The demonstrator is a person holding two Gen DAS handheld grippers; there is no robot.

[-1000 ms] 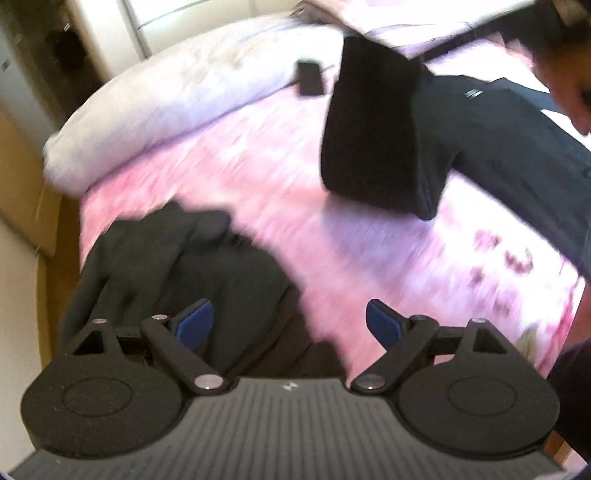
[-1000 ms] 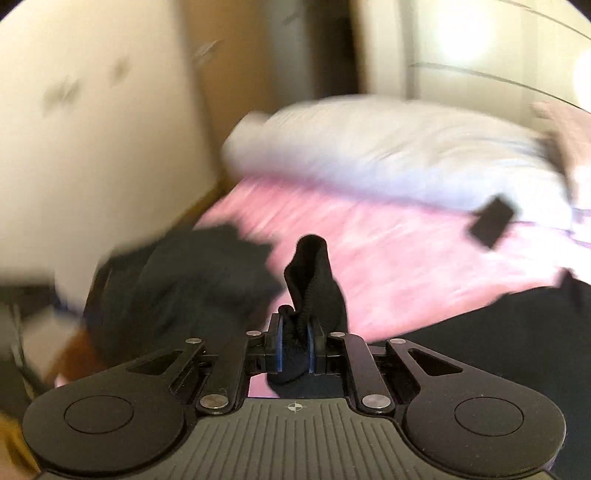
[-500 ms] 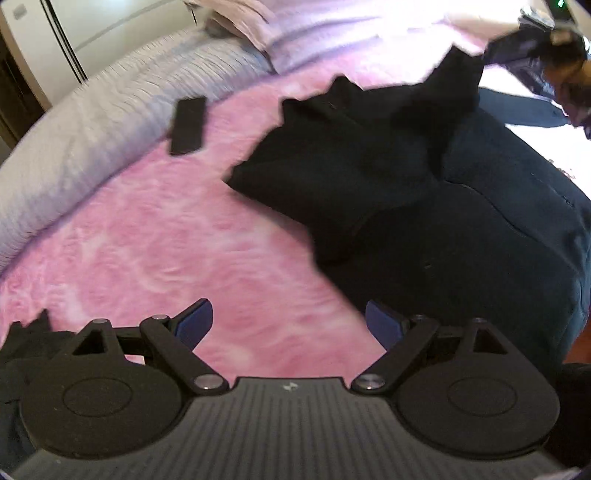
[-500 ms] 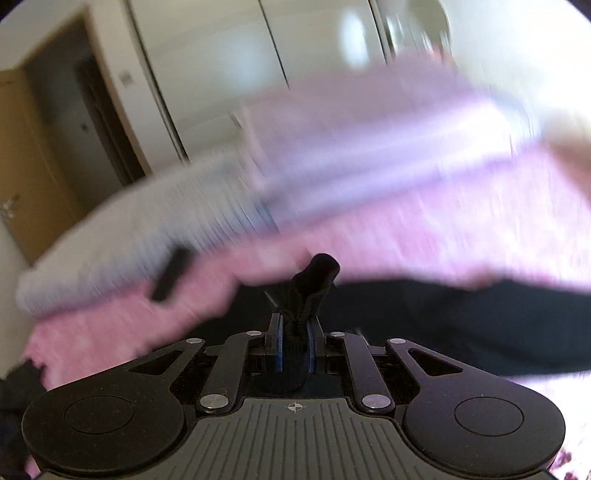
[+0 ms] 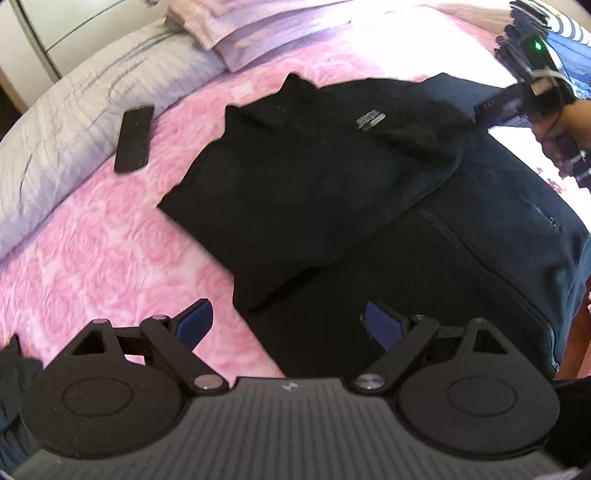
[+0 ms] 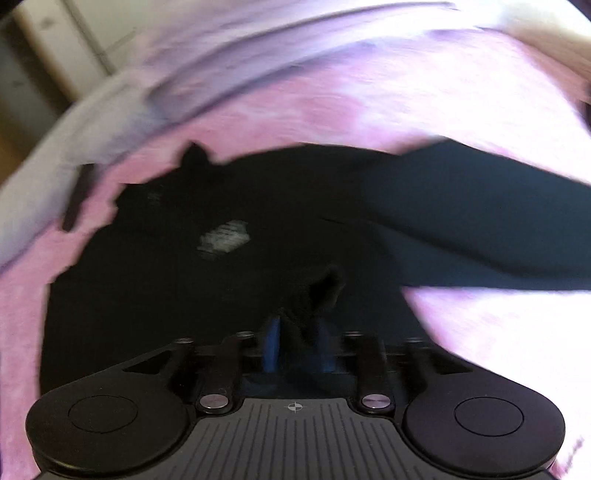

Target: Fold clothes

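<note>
On pink bed (image 5: pixel 110 229), black jacket (image 5: pixel 295 184), right gripper (image 6: pixel 297 350) jaws opening

Home bedroom. A bed w/ a pink rose-pattern quilt (image 5: pixel 110 236) fills most of the left wrist view. Grey pillow (image 5: pixel 74 110) at 10 o'clock, folded pale-pink bedding (image 5: pixel 258 33) at 12. White wardrobe doors (image 5: pixel 66 22) behind the bed at 11, also seen blurred at 11 in the right wrist view. Dark clothes (image 5: pixel 295 184) spread on the quilt mid-frame; a flat black phone-like item (image 5: pixel 133 138) lies by the pillow at 10.
</note>
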